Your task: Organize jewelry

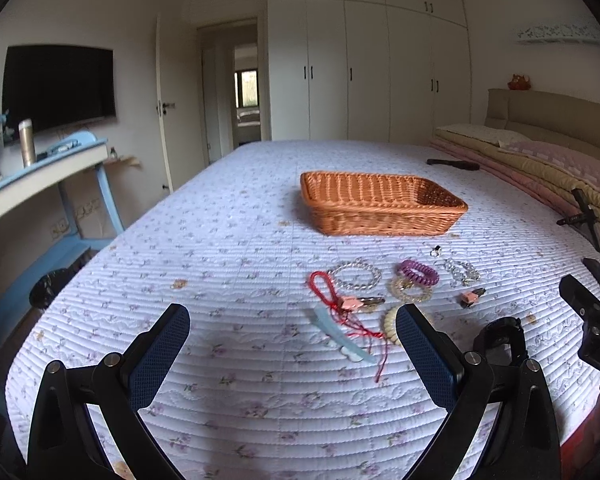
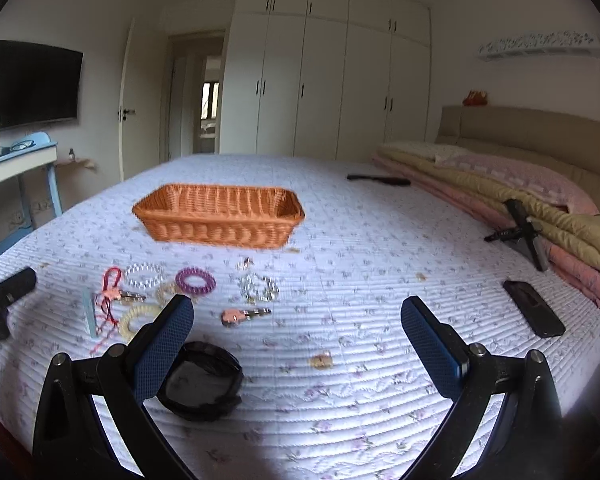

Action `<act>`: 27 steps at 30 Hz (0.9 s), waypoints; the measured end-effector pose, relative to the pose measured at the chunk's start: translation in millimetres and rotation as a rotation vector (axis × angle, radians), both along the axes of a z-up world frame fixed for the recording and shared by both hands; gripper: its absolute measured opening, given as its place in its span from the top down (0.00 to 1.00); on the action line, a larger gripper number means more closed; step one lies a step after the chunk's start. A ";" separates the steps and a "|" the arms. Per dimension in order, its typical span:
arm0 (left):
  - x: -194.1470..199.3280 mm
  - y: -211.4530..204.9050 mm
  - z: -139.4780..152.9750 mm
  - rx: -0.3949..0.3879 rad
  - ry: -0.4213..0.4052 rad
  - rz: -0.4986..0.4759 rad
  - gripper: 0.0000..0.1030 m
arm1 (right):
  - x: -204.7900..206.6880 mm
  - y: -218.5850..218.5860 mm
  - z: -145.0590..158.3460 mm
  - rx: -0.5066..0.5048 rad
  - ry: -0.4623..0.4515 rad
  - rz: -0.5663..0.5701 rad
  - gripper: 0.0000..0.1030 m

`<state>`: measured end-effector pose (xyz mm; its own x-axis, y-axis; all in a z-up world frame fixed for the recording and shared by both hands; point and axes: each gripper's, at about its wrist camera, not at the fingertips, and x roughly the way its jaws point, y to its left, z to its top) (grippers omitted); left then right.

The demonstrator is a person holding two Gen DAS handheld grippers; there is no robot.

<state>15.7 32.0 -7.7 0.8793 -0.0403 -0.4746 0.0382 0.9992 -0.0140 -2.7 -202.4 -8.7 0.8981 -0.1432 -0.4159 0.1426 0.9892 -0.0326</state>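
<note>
An empty orange wicker basket (image 1: 382, 204) (image 2: 220, 216) stands on the bed. In front of it lies a scatter of jewelry: a red cord (image 1: 332, 300), a clear bead bracelet (image 1: 355, 275), a purple coil tie (image 1: 418, 272) (image 2: 195, 280), a silver chain (image 1: 462, 272) (image 2: 258, 288), a cream coil (image 2: 140, 320), pink clips (image 2: 236, 316), a light blue clip (image 1: 340, 336) and a black band (image 2: 200, 380). My left gripper (image 1: 292, 332) is open above the quilt, left of the pile. My right gripper (image 2: 296, 324) is open, hovering right of it.
The quilted floral bedspread (image 1: 220, 240) covers the bed. Folded blankets and pillows (image 2: 500, 184) lie along the headboard. A black phone (image 2: 534, 308) and a black stand (image 2: 520, 232) lie at the right. A blue desk (image 1: 40, 176) stands left of the bed.
</note>
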 end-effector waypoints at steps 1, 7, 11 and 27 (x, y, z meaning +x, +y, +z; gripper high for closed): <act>2.8 5.7 0.2 -0.009 0.010 -0.008 0.01 | 1.3 -3.0 -1.0 0.005 0.016 0.007 0.00; 26.2 20.7 -5.4 -0.038 0.095 -0.067 0.11 | 12.6 -9.8 -4.2 0.047 0.116 0.076 0.01; 44.3 20.4 -18.8 -0.129 0.184 -0.118 0.31 | 18.1 -4.4 -8.0 0.059 0.193 0.138 0.11; 83.1 4.5 -44.2 -0.212 0.404 -0.137 0.64 | 49.8 5.6 -41.0 0.201 0.506 0.218 0.56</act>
<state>98.9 36.6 -51.9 0.6061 -0.2760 -0.7460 0.1194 0.9588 -0.2577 47.1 -196.8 -49.6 0.5808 0.1489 -0.8003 -0.0495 0.9878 0.1478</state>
